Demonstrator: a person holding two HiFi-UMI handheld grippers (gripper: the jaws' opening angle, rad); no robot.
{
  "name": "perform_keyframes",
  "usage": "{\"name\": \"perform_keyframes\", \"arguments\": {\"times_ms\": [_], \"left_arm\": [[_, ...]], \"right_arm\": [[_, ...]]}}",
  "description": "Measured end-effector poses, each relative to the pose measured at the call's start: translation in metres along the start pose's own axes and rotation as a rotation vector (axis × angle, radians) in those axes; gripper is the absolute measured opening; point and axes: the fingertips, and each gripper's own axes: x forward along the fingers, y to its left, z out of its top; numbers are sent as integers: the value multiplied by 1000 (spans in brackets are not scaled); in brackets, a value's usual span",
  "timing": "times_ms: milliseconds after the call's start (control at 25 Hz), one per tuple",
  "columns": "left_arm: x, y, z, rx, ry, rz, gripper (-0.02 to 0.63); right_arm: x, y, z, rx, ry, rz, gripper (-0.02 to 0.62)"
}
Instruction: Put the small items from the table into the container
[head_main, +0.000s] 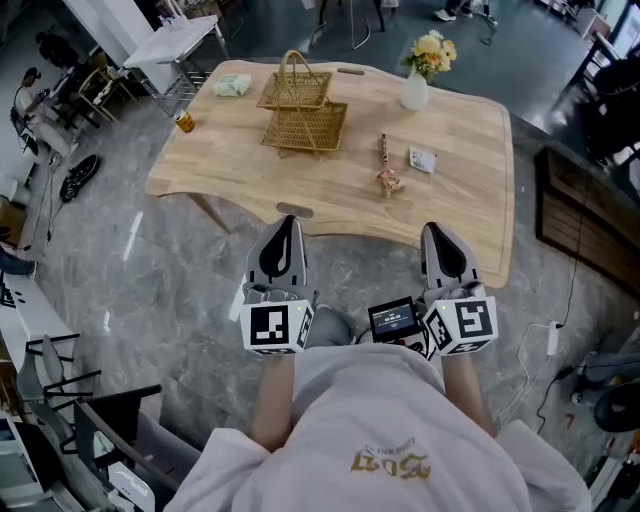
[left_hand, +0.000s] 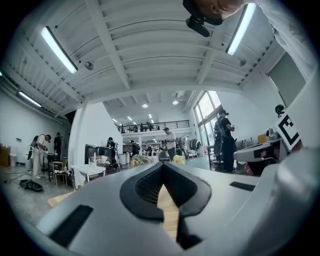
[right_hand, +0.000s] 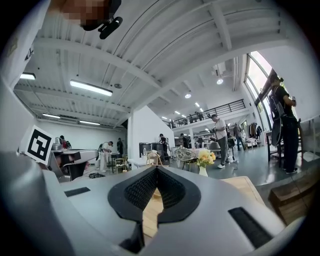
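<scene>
not really started by the look of it; the left gripper and right gripper are both clenched with nothing in them, held close to the person's body, short of the near edge of the wooden table; each gripper view shows pads meeting at the tip and only bare tabletop showing through the gap below.

the container is the wicker basket, sitting toward the far middle of the table; can't tell from here if anything's inside it; the small stuff is all out on the wood: a thin stick-like thing, a little brown object just in front of it, a small white card or packet beside those, and a pale green lump at the far left corner, well apart from the rest; so i'd say every pickup is left to do.

other bits: a white vase of flowers near the far edge, right of the basket; probably not a "small item" but it's near the card, so worth not knocking; nothing blocks the reach to the brown object.
</scene>
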Motion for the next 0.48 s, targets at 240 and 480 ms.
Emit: {"name": "perform_keyframes", "arguments": {"times_ms": [240, 480], "left_arm": [[3, -3, 2, -8, 2, -11, 5], [19, 5, -6, -27, 9, -6, 5]], "right_arm": [[0, -4, 3, 6, -6, -1, 20], [19, -10, 1, 10, 4, -1, 20]]}}
